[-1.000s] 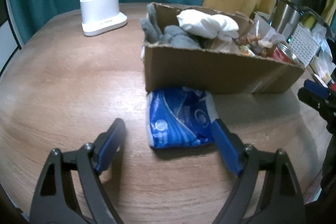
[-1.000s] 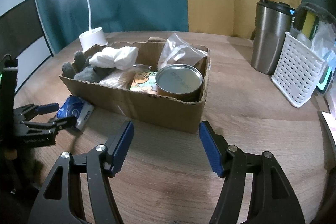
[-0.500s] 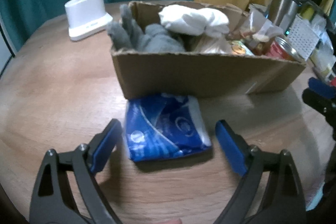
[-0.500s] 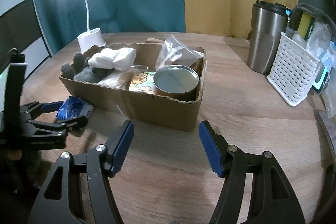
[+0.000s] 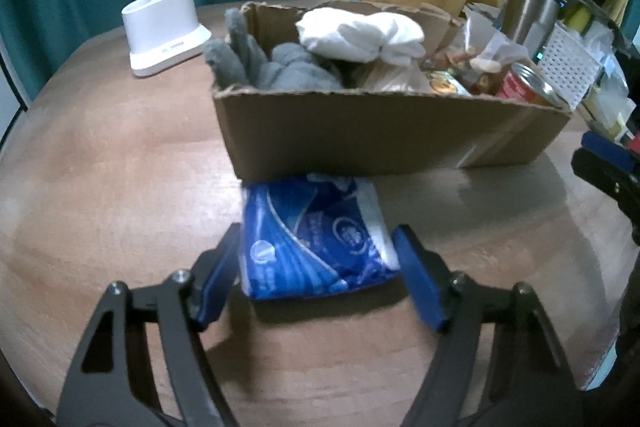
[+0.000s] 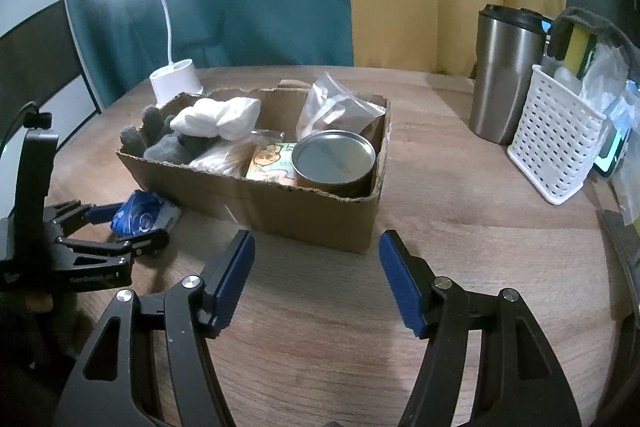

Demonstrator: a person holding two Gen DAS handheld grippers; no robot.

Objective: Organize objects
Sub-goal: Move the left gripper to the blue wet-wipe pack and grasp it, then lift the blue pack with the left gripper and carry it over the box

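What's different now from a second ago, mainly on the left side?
The left gripper has moved in around the blue tissue pack; its fingers now flank the pack and are closing, one side seemingly touching it, no firm grip yet. The pack lies against the cardboard box as before. The right gripper stayed open and still.

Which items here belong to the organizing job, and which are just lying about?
In play:
- blue tissue pack, between the closing left hand-held gripper
- cardboard box

Lying about:
- white lamp base
- steel tumbler
- white basket
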